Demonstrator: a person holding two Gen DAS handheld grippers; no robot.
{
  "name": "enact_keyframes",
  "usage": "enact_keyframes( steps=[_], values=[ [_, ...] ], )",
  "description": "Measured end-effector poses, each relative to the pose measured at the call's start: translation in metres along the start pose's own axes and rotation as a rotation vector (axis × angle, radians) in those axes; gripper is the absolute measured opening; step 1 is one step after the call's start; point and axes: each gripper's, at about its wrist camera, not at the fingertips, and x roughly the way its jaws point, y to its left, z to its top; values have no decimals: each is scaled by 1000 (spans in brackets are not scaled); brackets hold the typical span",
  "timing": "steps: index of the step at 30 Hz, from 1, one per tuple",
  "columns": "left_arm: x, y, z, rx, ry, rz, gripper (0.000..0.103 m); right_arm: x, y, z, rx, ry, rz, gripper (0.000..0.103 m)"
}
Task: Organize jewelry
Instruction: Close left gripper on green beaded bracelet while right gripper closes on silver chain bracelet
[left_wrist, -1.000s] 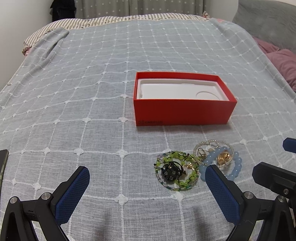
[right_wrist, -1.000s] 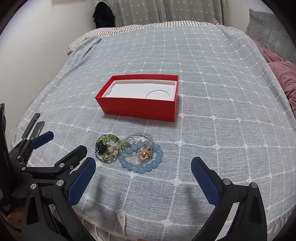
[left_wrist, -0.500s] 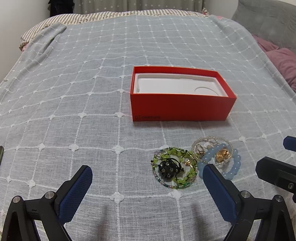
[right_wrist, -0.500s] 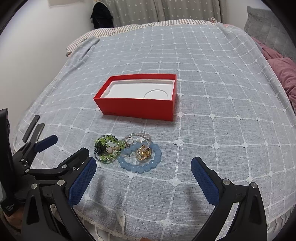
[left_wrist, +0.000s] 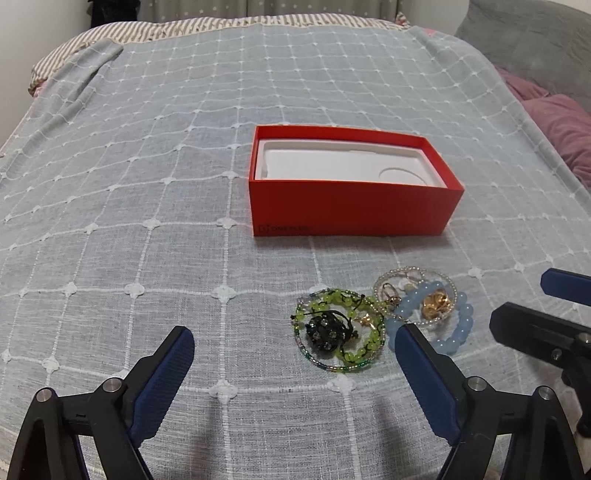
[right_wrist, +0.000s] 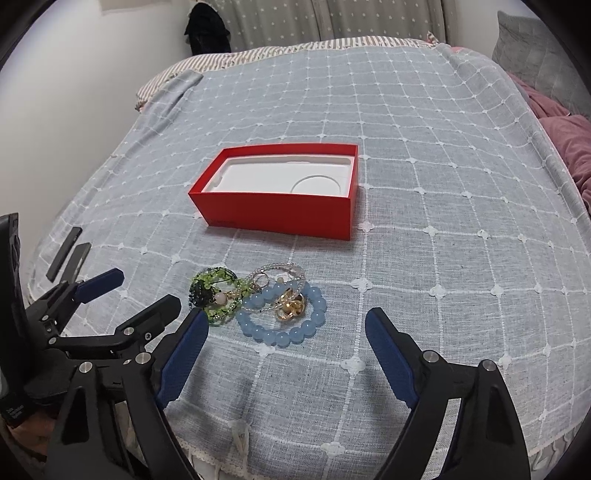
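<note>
The bed (right_wrist: 424, 155) is serving as the work surface. The red box (right_wrist: 280, 218) is sitting open, awaiting the jewelry (right_wrist: 258, 302) heaped just before it (bracelets tangled together). Each hand-held gripper, left (left_wrist: 293, 363) and right (right_wrist: 286, 341), is narrowing its wide, empty jaws.

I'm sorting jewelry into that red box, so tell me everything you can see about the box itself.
The red box is an open, lidless rectangular carton, cardboard by the look of it, with small faint lettering low on its near wall. Inside sits a white moulded insert with a long recess and a round one at one end; no jewelry is in it. It rests flat on the grey checked bedspread, beyond the bracelets and apart from them.
</note>
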Motion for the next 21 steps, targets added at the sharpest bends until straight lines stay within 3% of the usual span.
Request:
enact_keyframes(
  steps=[4, 8, 13, 16, 21],
  values=[
    [3, 4, 1, -7, 15, -9, 87, 4, -7, 4, 11, 1, 8, 88],
    [7, 25, 3, -110, 35, -79, 80, 8, -21, 10, 81, 25, 81, 79],
    [17, 35, 2, -182, 75, -138, 63, 17, -30, 16, 90, 45, 65, 64],
    [21, 33, 2, -202, 93, -182, 53, 24, -31, 19, 74, 56, 43, 61],
    [20, 28, 2, -202, 96, -228, 40, 32, -35, 23, 94, 82, 96, 55]
  ],
)
